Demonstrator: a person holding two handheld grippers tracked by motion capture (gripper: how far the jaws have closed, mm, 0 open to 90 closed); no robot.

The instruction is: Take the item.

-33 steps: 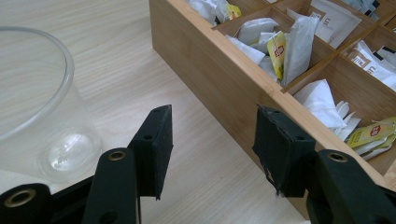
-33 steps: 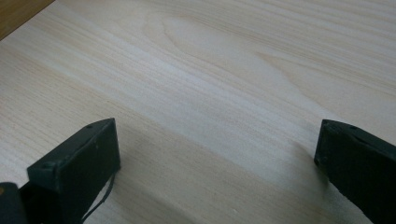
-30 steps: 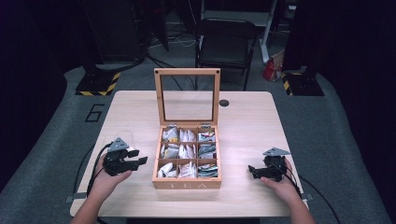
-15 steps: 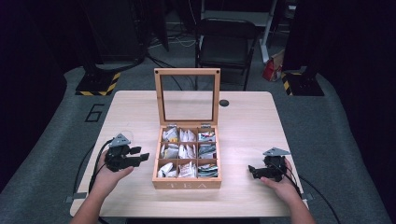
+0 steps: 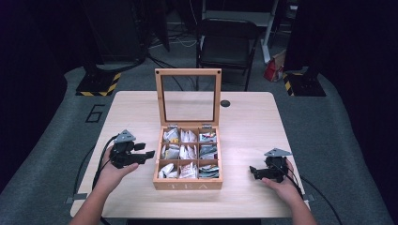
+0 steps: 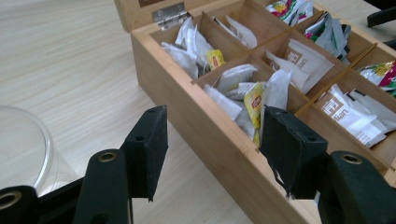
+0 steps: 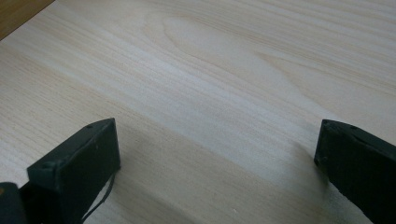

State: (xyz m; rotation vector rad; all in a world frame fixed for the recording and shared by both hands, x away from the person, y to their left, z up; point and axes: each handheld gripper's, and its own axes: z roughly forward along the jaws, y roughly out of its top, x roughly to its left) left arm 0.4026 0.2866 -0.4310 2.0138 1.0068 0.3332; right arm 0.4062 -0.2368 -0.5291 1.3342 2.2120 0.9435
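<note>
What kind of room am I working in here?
Probably a lab or recording studio, not a home: a lone table on grey carpet, black drapes all around, hazard-striped stand bases, and a folding chair behind.

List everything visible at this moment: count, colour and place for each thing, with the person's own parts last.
Tea box: one, light wood, nine compartments, table centre, glass lid upright.
Tea bags: many, mostly white, some yellow-tagged, inside the compartments.
Table: one, pale wood.
Folding chair: one, black, behind the table.
Left gripper: one, black, jaws open, just been opening, nothing between them, left of the box.
Right gripper: one, black, jaws open, right of the box.
</note>
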